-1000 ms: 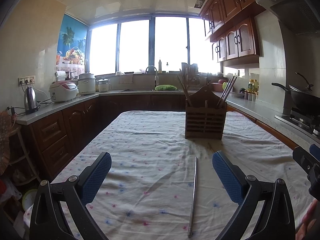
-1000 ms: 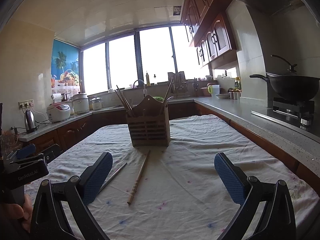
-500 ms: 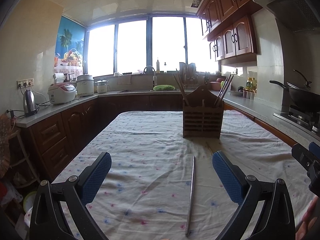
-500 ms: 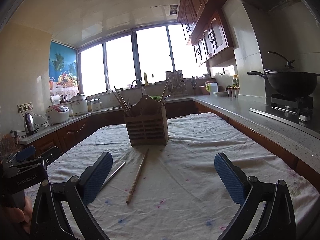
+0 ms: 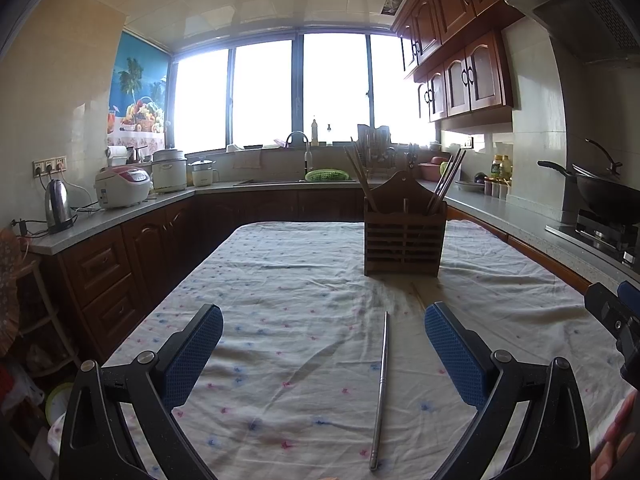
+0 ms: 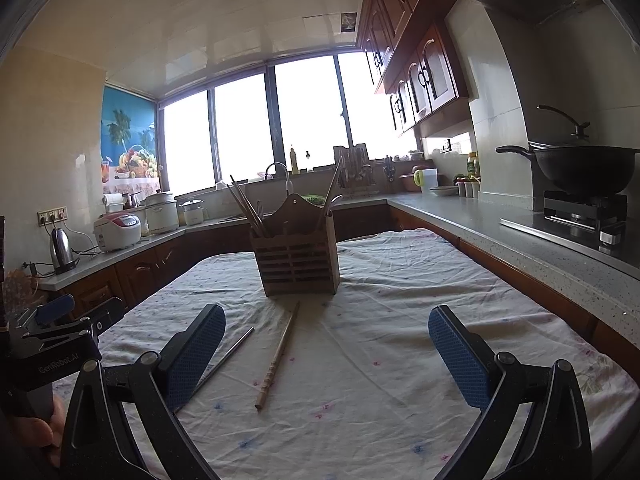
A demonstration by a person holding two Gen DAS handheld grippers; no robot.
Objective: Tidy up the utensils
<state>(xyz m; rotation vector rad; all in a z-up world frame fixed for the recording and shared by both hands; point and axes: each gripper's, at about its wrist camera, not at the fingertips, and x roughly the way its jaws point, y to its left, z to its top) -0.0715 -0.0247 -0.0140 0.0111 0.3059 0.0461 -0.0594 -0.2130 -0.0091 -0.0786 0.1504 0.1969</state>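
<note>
A wooden slatted utensil holder (image 5: pixel 404 240) stands upright on the cloth-covered table (image 5: pixel 280 280), with chopsticks sticking out of its left and right compartments. It also shows in the right wrist view (image 6: pixel 298 256). A metal chopstick (image 5: pixel 380 388) lies on the cloth between my left gripper's fingers, below them. A wooden chopstick (image 6: pixel 278 360) lies beside the metal chopstick (image 6: pixel 228 356) in the right wrist view. My left gripper (image 5: pixel 322 354) is open and empty. My right gripper (image 6: pixel 326 356) is open and empty, above the cloth.
Counters run along the left, back and right. A kettle (image 5: pixel 58 208) and rice cookers (image 5: pixel 122 188) stand on the left counter. A wok (image 6: pixel 584 168) sits on the stove at the right. The right gripper's body (image 5: pixel 616 320) shows at the left view's right edge.
Both grippers have tilted and shifted slightly; the holder and chopsticks sit a little lower and more centred in view. Nothing was grasped or moved on the table.
</note>
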